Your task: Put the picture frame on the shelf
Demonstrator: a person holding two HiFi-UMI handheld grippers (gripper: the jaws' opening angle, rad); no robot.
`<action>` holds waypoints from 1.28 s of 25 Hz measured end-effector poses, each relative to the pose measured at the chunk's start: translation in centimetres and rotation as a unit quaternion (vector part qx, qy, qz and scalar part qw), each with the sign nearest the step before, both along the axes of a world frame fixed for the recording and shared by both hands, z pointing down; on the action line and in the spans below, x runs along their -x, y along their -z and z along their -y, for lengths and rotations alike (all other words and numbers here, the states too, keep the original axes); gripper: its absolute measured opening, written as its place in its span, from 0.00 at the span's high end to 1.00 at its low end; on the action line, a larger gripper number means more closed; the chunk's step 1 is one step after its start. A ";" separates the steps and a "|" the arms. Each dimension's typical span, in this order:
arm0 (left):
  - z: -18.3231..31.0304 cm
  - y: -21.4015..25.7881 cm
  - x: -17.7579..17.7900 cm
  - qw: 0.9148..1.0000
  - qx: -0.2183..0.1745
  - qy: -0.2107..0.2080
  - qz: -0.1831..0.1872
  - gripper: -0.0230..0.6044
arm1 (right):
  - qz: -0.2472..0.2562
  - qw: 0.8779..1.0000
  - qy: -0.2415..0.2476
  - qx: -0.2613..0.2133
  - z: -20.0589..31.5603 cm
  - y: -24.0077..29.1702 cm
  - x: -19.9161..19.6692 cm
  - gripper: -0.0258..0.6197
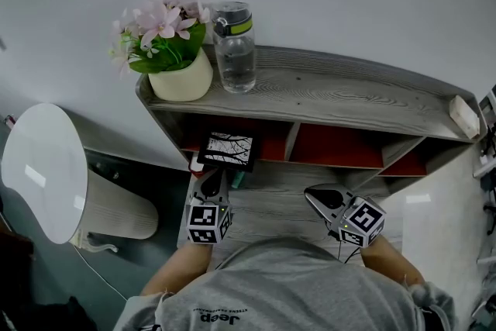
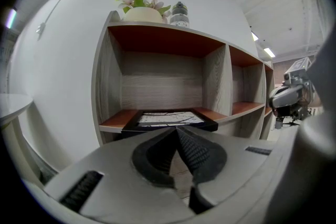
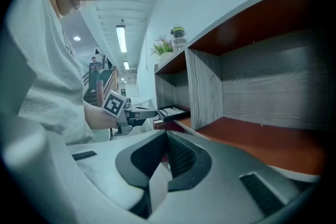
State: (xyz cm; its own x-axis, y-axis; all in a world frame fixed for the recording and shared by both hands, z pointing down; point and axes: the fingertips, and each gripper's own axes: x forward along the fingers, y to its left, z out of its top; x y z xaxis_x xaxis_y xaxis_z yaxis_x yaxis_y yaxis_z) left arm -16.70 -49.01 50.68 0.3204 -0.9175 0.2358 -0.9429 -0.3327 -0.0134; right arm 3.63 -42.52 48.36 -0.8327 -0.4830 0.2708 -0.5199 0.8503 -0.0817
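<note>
The black picture frame (image 1: 229, 149) lies flat on the red-brown floor of the shelf's left compartment, its front edge jutting a little past the shelf lip. It also shows in the left gripper view (image 2: 169, 119) and, further off, in the right gripper view (image 3: 172, 112). My left gripper (image 1: 211, 177) hovers just in front of the frame, with the jaws closed tip to tip (image 2: 176, 130) and nothing between them. My right gripper (image 1: 313, 194) is off to the right before the middle compartment, also shut and empty (image 3: 167, 135).
The grey wooden shelf (image 1: 349, 93) carries a pot of pink flowers (image 1: 180, 77) and a clear water bottle (image 1: 235, 50) on top, with a small white block (image 1: 465, 116) at its right end. A round white table (image 1: 43, 167) stands to the left. The middle and right compartments hold nothing.
</note>
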 end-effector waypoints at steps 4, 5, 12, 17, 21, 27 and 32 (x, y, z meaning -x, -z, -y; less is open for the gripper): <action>0.6 0.0 0.0 1.000 0.002 0.000 0.000 0.94 | 0.002 1.000 -0.003 0.000 0.2 0.1 -0.1 0.93; 0.8 0.0 0.0 1.000 0.003 0.000 0.000 0.94 | 0.003 1.000 -0.004 0.001 0.2 0.1 -0.2 0.93; 1.7 0.0 -0.5 1.000 0.003 -0.006 0.011 0.94 | 0.006 1.000 -0.010 0.003 0.3 0.0 -0.7 0.93; 2.6 0.0 -0.7 1.000 0.005 -0.009 0.016 0.94 | 0.006 1.000 -0.014 0.003 0.5 0.1 -1.0 0.93; 3.4 -0.1 -0.8 1.000 0.008 -0.010 0.016 0.94 | 0.008 1.000 -0.018 0.004 0.8 0.1 -1.4 0.93; 4.3 -0.1 -0.9 1.000 0.010 -0.010 0.025 0.94 | 0.011 1.000 -0.027 0.007 0.9 -0.1 -2.2 0.93; 4.6 -0.1 -0.9 0.999 0.014 -0.015 0.025 0.94 | 0.014 0.999 -0.030 0.008 1.1 -0.3 -2.4 0.93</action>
State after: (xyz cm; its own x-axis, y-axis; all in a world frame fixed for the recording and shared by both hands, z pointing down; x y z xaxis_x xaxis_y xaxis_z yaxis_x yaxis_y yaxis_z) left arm -15.79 -53.62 50.75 0.3353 -0.9000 0.2784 -0.9307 -0.3623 -0.0502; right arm 6.06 -43.59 48.61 -0.8099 -0.5280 0.2554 -0.5669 0.8163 -0.1103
